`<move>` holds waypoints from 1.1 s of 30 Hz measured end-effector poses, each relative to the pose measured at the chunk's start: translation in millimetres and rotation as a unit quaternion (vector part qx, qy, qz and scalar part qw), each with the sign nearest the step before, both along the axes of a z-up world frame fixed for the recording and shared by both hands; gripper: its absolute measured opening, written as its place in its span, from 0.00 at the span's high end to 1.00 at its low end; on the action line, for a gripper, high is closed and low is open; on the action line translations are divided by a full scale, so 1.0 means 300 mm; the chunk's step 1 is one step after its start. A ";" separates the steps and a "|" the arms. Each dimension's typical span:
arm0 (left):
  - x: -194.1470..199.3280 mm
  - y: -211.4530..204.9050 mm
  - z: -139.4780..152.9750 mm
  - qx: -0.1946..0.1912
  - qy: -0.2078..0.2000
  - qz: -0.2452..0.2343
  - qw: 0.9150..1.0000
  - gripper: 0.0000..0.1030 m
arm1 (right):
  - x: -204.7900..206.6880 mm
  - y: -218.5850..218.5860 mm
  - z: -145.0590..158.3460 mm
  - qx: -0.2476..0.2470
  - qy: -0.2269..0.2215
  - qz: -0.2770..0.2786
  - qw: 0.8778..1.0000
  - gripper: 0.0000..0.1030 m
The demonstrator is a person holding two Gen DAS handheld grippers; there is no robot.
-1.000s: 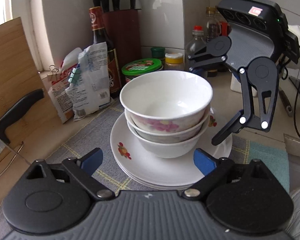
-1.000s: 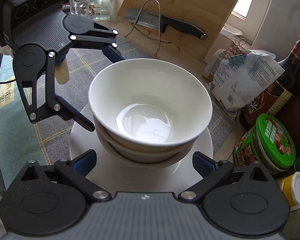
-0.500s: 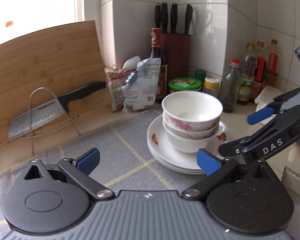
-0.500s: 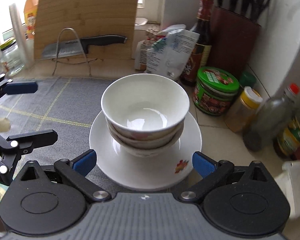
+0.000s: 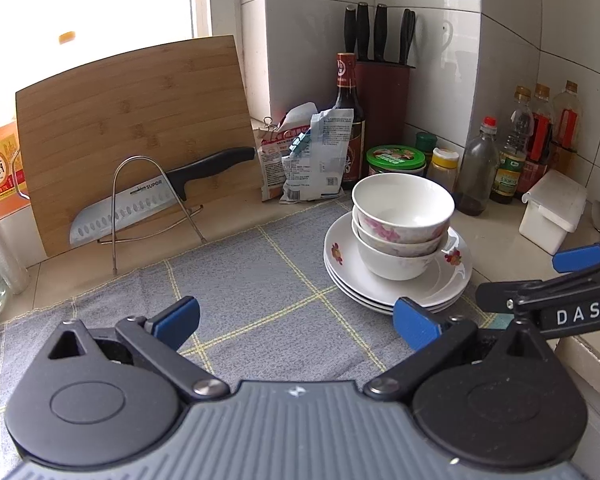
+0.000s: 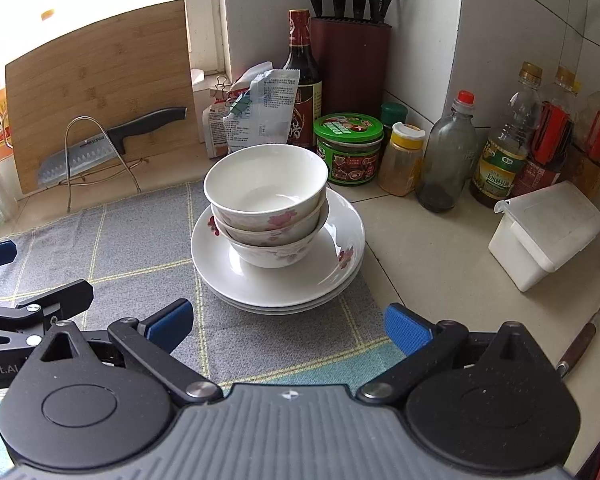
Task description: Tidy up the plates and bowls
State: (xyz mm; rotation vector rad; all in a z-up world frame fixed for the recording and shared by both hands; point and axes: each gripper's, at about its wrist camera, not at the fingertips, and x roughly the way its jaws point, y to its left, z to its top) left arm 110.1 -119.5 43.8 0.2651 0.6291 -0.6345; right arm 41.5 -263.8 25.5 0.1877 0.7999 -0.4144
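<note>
both grippers, left gripper point(image 5: 296, 322) and right gripper point(image 6: 288, 322), hang wide open, empty; bowls point(image 6: 266, 208) sit nested on stacked plates point(image 6: 278, 280), looks finished.

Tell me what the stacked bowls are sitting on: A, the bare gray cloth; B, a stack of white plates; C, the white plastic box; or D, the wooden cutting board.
B: the stacked bowls rest on a stack of white plates with flower prints.

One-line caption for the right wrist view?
Open right gripper faces three stacked bowls on stacked plates.
</note>
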 end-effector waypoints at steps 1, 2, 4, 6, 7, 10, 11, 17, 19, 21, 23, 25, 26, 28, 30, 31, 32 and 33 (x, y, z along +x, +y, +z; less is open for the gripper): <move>-0.001 0.001 0.003 -0.002 0.000 0.000 1.000 0.01 | -0.004 0.003 0.003 0.000 -0.001 -0.001 1.000 0.00; -0.002 0.001 0.006 -0.003 -0.001 0.001 1.000 0.01 | -0.006 0.006 0.004 0.000 -0.001 -0.002 1.000 0.00; -0.004 0.002 0.010 -0.002 -0.002 0.003 1.000 0.01 | -0.006 0.007 0.007 0.001 -0.003 -0.002 1.000 0.00; -0.006 0.001 0.012 0.000 -0.002 0.004 1.000 0.01 | -0.007 0.008 0.010 0.003 -0.005 -0.001 1.000 0.00; -0.006 0.001 0.012 0.000 -0.001 0.003 1.000 0.01 | -0.007 0.009 0.011 0.003 -0.006 -0.001 1.000 0.00; -0.006 0.000 0.012 -0.001 0.001 0.005 1.000 0.01 | -0.005 0.011 0.014 0.003 -0.007 0.000 1.000 0.00; -0.005 -0.002 0.012 -0.001 0.002 0.005 1.000 0.01 | -0.003 0.012 0.016 0.002 -0.007 0.000 1.000 0.00; -0.004 -0.004 0.016 -0.003 0.002 0.006 1.000 0.01 | -0.002 0.007 0.023 0.003 -0.010 -0.002 1.000 0.00; -0.005 -0.005 0.017 -0.002 0.000 0.007 1.000 0.01 | -0.002 0.006 0.024 0.004 -0.010 -0.003 1.000 0.00; -0.005 -0.006 0.018 -0.002 0.000 0.007 1.000 0.01 | -0.001 0.006 0.024 0.004 -0.010 -0.003 1.000 0.00; -0.004 -0.006 0.020 -0.004 0.000 0.006 1.000 0.01 | 0.001 0.006 0.025 0.003 -0.009 -0.004 1.000 0.00; -0.002 -0.005 0.021 -0.005 0.001 0.005 1.000 0.01 | 0.001 0.007 0.027 0.002 -0.010 -0.004 1.000 0.00; -0.002 -0.005 0.021 -0.005 0.001 0.005 1.000 0.01 | 0.002 0.007 0.028 0.002 -0.010 -0.004 1.000 0.00; -0.002 -0.007 0.022 -0.004 0.000 0.005 1.000 0.01 | 0.001 0.007 0.029 0.001 -0.009 -0.004 1.000 0.00; -0.001 -0.008 0.022 -0.004 0.001 0.004 1.000 0.01 | 0.003 0.007 0.029 0.001 -0.007 -0.004 1.000 0.00; 0.000 -0.008 0.022 -0.004 0.001 0.005 1.000 0.01 | 0.004 0.006 0.029 0.003 -0.006 -0.004 1.000 0.00; 0.001 -0.008 0.022 -0.004 0.001 0.005 1.000 0.01 | 0.005 0.004 0.028 0.005 -0.005 -0.004 1.000 0.00; 0.001 -0.008 0.022 -0.004 0.001 0.005 1.000 0.01 | 0.006 0.003 0.027 0.007 -0.005 -0.004 1.000 0.00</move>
